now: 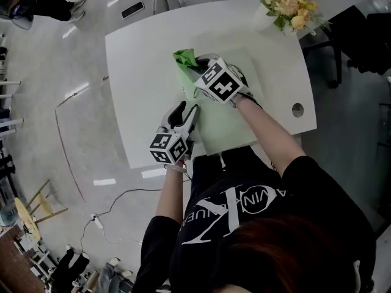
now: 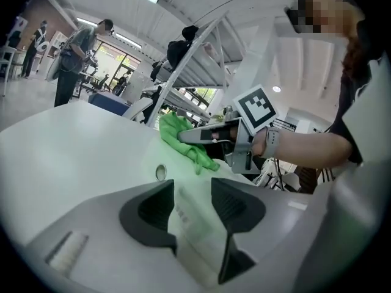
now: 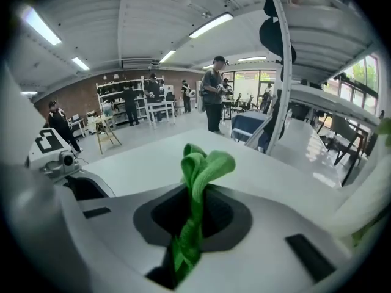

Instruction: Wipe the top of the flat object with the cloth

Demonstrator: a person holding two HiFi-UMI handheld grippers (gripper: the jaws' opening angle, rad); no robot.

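The right gripper (image 1: 197,66) has its jaws closed on the green cloth (image 1: 184,58), which rests on the far left corner of the pale board (image 1: 229,124) lying by the near edge of the desk (image 1: 137,54). The left gripper (image 1: 187,110) is at the board's left edge, jaws apart, gripping nothing. For a good wipe, press the cloth flat and pull long strokes while the left one steadies the board (it looks light). At the far right corner stand flowers (image 1: 286,2); what holds them I cannot make out
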